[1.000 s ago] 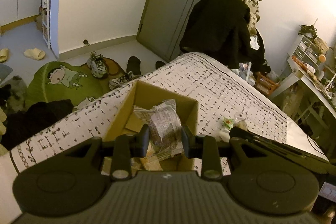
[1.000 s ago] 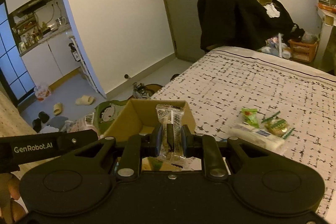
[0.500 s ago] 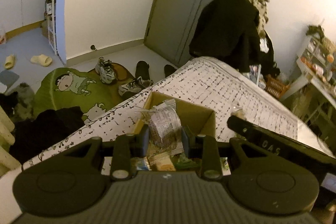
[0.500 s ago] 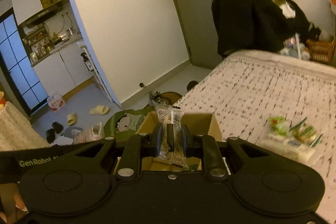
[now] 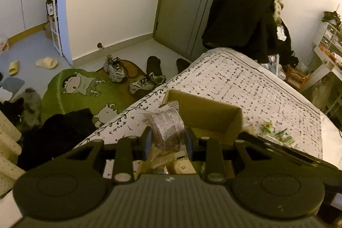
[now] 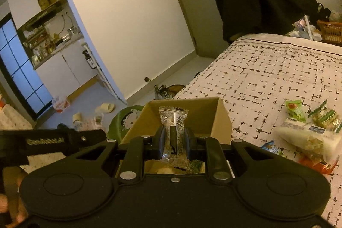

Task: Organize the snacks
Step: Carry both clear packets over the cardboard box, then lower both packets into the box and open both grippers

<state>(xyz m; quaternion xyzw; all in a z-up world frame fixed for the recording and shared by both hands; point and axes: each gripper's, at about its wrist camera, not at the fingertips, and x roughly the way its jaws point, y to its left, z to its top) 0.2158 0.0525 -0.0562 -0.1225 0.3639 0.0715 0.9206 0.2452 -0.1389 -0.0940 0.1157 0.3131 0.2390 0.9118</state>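
An open cardboard box [image 5: 210, 113] stands on the bed near its left edge and holds several wrapped snacks; it also shows in the right wrist view [image 6: 198, 114]. My left gripper [image 5: 168, 139] is shut on a clear-wrapped brown snack [image 5: 167, 127], held over the box's near left corner. My right gripper [image 6: 174, 140] is shut on a clear packet with a dark bar [image 6: 174, 134], held above the box's near side. Loose snacks [image 6: 307, 131] lie on the bedspread to the right of the box, among them a white packet and green wrappers.
The patterned bedspread [image 5: 245, 87] runs back to a chair draped in dark coats [image 5: 245, 14]. Left of the bed, shoes [image 5: 147, 82], a green cartoon mat [image 5: 74, 91] and dark clothes lie on the floor. The left gripper's body [image 6: 49, 140] shows at the left of the right wrist view.
Both grippers have pulled back and shifted slightly over the box, each still holding its snack. The box now sits lower and nearer in both views.
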